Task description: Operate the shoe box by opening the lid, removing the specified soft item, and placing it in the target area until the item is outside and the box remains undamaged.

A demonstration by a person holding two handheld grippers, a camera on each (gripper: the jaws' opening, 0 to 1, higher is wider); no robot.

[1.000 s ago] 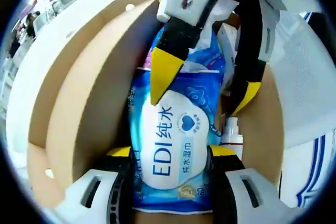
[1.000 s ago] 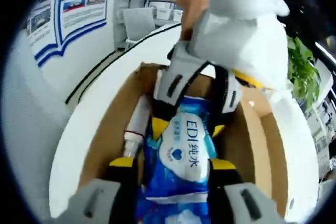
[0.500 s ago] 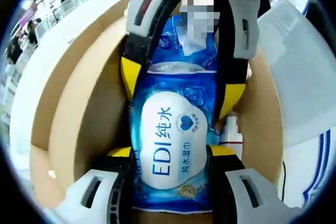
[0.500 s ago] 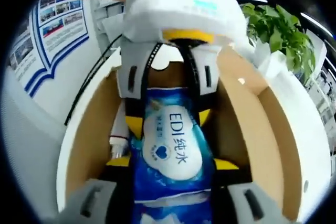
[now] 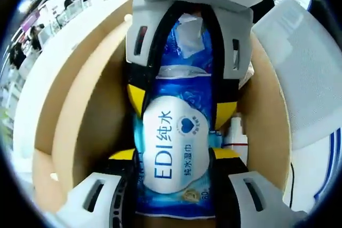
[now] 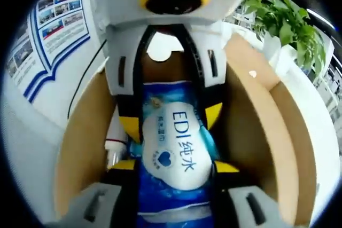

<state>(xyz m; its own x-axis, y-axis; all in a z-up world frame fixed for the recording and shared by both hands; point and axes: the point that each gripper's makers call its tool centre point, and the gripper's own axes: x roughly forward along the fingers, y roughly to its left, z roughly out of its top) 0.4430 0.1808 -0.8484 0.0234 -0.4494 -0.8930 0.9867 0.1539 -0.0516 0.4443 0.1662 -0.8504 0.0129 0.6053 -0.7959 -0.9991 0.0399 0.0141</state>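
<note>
A blue wet-wipes pack marked "EDI" lies lengthwise inside the open cardboard shoe box. My left gripper holds the pack's near end, its yellow-tipped jaws pressed against both sides. My right gripper reaches in from the opposite end and straddles the far half of the pack. In the right gripper view the same pack sits between my right gripper, shut on it, and my left gripper facing me. The box wall rises on either side.
A white bottle lies in the box beside the pack, also seen as the bottle at the left. The box rests on a white table. A potted plant and wall posters stand beyond.
My right gripper, tilted over the pack's far end a second ago, has squared up and slid down around the pack. The two grippers now stand closer, face to face.
</note>
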